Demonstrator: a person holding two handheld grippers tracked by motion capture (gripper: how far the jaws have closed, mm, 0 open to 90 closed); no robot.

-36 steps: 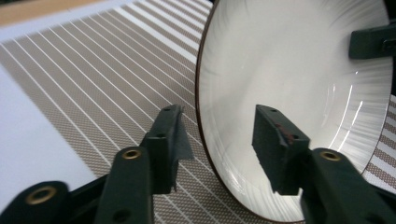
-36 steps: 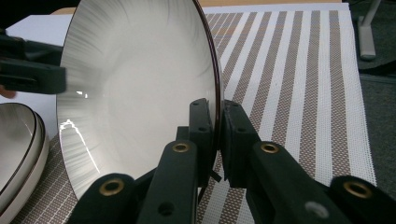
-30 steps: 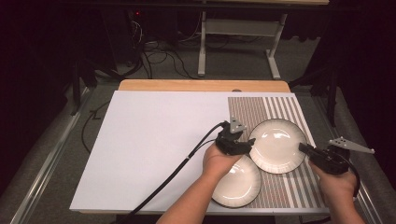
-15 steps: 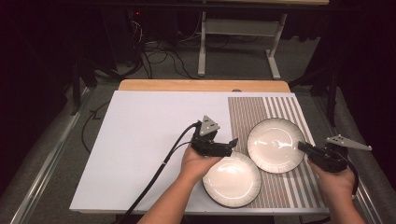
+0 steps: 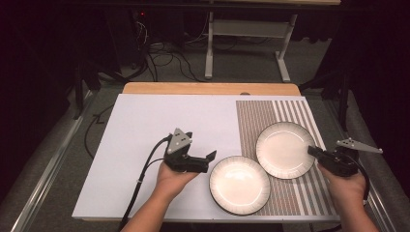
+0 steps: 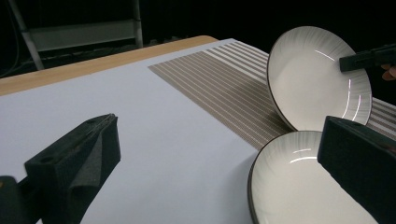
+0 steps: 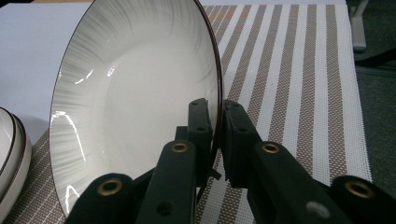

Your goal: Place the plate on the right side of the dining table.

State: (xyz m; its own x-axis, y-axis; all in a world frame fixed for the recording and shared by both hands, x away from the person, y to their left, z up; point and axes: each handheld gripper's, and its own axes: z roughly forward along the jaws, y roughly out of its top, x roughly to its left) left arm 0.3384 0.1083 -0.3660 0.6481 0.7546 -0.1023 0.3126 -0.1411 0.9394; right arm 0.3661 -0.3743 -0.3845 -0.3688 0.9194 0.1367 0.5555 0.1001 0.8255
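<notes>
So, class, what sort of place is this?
Probably a lab or recording workspace, not a home: a person works handheld grippers, the left gripper trailing cable, at a table with a bare metal stand and loose floor cables behind.

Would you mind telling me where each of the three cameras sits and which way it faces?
High view: above the person's side, looking forward and down on the table; both forearms, left gripper, right gripper.
Left gripper view: on the left gripper, looking between its open jaws at the near plate.
Right gripper view: on the right gripper, jaws clamping the tilted plate.
Shared: both gripper views show both plates and the striped mat.
</notes>
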